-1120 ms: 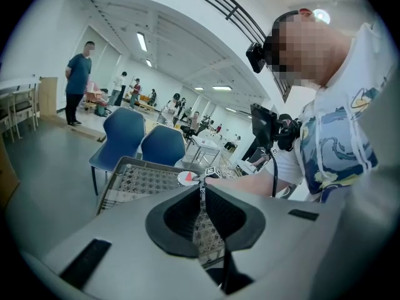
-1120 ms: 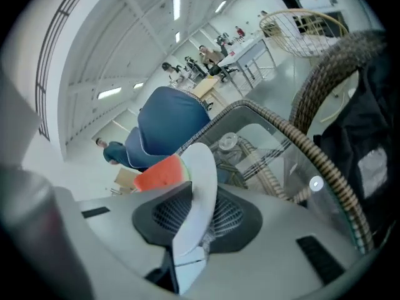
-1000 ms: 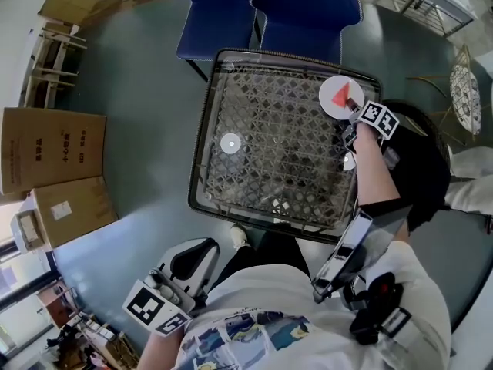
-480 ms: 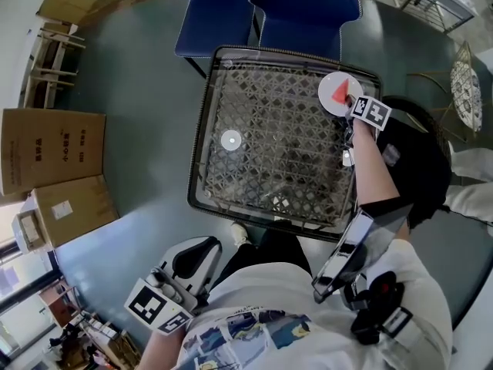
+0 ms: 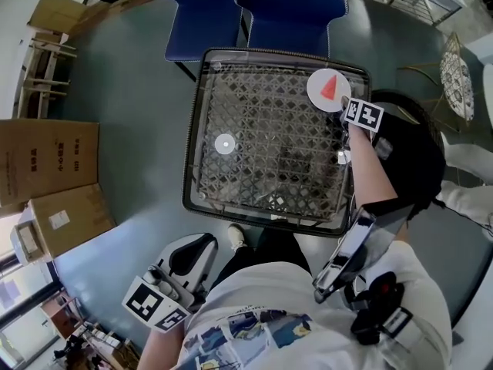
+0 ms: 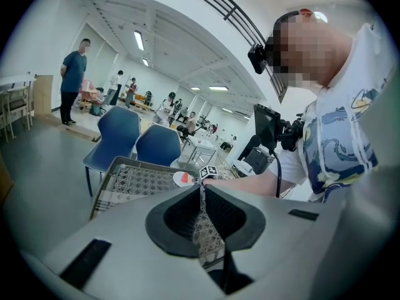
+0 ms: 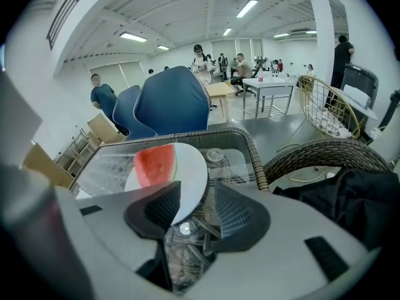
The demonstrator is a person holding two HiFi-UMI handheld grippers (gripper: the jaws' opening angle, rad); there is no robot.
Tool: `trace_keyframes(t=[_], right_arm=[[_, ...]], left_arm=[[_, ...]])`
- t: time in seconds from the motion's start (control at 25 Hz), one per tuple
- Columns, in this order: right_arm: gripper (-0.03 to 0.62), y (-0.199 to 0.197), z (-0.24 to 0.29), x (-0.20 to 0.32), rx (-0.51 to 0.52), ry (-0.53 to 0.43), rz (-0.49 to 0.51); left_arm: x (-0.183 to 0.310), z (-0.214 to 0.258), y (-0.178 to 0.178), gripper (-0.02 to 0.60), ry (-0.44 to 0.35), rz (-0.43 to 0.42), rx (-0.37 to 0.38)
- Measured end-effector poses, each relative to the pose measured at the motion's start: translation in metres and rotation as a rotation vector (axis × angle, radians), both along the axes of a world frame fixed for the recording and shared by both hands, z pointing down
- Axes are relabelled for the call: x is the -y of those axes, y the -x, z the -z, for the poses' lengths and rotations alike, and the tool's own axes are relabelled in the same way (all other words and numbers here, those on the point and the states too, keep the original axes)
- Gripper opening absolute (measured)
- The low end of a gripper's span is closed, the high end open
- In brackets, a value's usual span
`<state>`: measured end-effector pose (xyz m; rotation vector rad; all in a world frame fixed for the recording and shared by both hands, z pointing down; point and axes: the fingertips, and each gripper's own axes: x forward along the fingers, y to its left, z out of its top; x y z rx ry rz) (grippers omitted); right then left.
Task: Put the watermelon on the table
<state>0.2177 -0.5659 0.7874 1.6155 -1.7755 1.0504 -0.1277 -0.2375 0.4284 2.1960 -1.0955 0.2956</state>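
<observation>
The watermelon slice [image 5: 329,88] is lying on a white plate [image 5: 316,97] that is sitting at the far right corner of the glass worktop [image 5: 254,129], so the fruit looks delivered. The right tongs [image 7: 197,187] are reaching in over the worktop's right edge with their jaws opening. The plate's near rim is standing loosely between them, neither pad pressing it, and I'd judge they are letting go. The left tongs [image 6: 201,186] are hanging off the worktop's near left corner, closed together on nothing, seemingly being kept clear.
</observation>
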Motion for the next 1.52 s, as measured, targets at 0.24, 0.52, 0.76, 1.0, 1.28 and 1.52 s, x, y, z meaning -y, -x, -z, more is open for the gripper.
trace_keyframes(t=[0.24, 0.52, 0.76, 1.0, 1.28, 1.52], right_arm=[[0.173, 0.008, 0.03, -0.028, -0.01, -0.016, 0.062], [0.172, 0.034, 0.098, -0.081, -0.032, -0.082, 0.185], [0.037, 0.082, 0.157, -0.167, -0.019, -0.128, 0.273], [0.011, 0.158, 0.201, -0.271, -0.011, -0.158, 0.412], [0.011, 0.246, 0.253, -0.375, -0.003, -0.233, 0.531], [0.011, 0.308, 0.277, -0.451, 0.003, -0.299, 0.619]], left_arm=[[-0.006, 0.01, 0.0, 0.026, -0.061, -0.047, -0.023], [-0.019, 0.025, 0.024, 0.026, -0.141, -0.076, -0.024], [-0.044, 0.039, 0.057, 0.026, -0.203, -0.125, -0.012], [-0.085, 0.036, 0.092, 0.02, -0.222, -0.184, -0.004], [-0.136, 0.035, 0.123, 0.009, -0.233, -0.255, -0.042], [-0.18, 0.03, 0.146, 0.009, -0.237, -0.291, -0.047]])
